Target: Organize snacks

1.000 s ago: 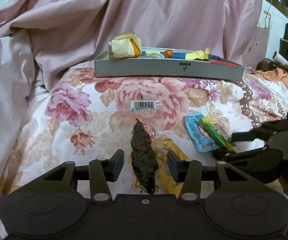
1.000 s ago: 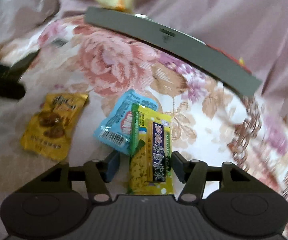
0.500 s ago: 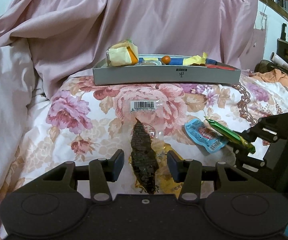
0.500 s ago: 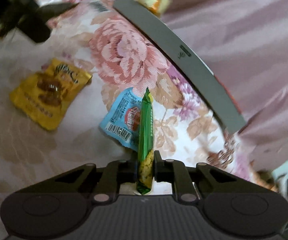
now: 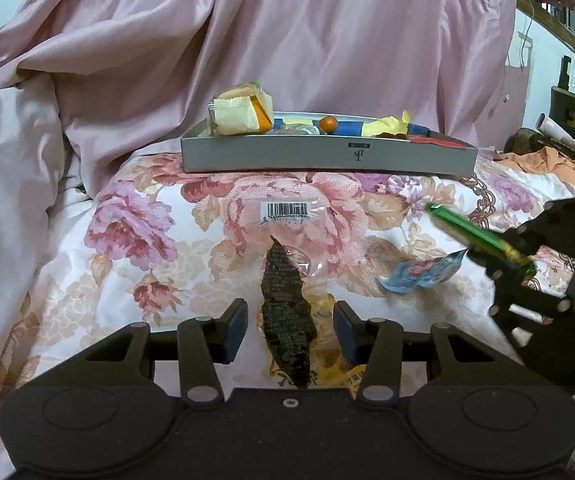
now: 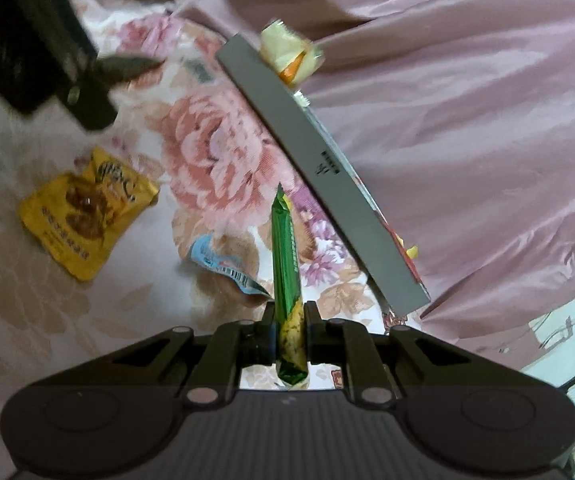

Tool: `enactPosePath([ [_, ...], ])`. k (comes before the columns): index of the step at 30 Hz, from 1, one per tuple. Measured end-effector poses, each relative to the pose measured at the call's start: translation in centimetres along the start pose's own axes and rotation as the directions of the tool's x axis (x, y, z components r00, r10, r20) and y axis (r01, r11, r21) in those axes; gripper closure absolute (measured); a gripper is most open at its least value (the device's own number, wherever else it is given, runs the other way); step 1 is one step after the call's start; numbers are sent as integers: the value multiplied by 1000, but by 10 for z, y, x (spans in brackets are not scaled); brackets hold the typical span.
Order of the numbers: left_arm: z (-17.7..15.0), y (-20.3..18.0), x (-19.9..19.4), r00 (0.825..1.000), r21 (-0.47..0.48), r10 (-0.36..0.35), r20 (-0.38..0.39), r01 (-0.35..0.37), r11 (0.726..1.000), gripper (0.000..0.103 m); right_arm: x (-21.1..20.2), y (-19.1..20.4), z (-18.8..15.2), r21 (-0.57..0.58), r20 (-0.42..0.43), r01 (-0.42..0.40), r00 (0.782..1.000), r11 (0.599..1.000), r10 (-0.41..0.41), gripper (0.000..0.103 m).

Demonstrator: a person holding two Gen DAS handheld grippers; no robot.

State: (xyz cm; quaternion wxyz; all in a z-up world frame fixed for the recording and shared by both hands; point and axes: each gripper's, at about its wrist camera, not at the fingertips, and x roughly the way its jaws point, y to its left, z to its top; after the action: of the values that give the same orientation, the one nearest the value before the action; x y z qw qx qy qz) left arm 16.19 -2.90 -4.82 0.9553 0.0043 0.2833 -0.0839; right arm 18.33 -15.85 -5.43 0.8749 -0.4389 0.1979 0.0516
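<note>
Since a second ago the right claw [image 6: 290, 322] has lifted the green packet [image 6: 285, 248] off the bed, pinching its near end, long axis pointing toward the far tray [image 6: 307, 152], while the left claw [image 5: 290, 330] hangs spread over the dark snack [image 5: 285, 300].

1. One shallow grey rectangular cardboard tray [image 5: 327, 158], holding several mixed wrapped snacks too jumbled to count.
2. One long green foil snack stick [image 6: 285, 248].
3. One clear plastic packet of dark dried meat [image 5: 285, 312].
4. One yellow foil snack pouch [image 6: 85, 210].
5. One crumpled light-blue snack wrapper [image 6: 223, 266].
6. Two black two-finger grippers [image 5: 289, 330] [image 6: 289, 334].
</note>
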Motion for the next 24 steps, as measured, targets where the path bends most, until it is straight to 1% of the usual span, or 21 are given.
enactPosePath([
  [5,7,0,2,1000,-29,-3,0,3,1000,54,-13,-16,5,54,40,22,999,998,-24,89],
  [9,14,-6,6,1000,-24,-9,26,9,1000,54,-9,-21,9,81,50,27,998,996,-31,91],
  [11,14,-10,10,1000,-24,-10,21,11,1000,54,-7,-20,6,80,33,17,999,997,-19,92],
  [13,13,-12,13,1000,-28,-15,14,15,1000,54,-5,-20,1,102,9,-14,1000,995,13,92],
  [15,12,-12,12,1000,-24,-19,10,19,1000,54,-4,-21,-3,112,-9,-20,1000,993,21,92],
  [18,11,-10,10,1000,-31,-20,5,20,999,54,-6,-29,-10,163,-27,-38,999,986,43,92],
  [24,9,-9,13,998,-50,-63,-3,63,997,54,-5,-44,-21,267,-94,-51,993,962,78,91],
])
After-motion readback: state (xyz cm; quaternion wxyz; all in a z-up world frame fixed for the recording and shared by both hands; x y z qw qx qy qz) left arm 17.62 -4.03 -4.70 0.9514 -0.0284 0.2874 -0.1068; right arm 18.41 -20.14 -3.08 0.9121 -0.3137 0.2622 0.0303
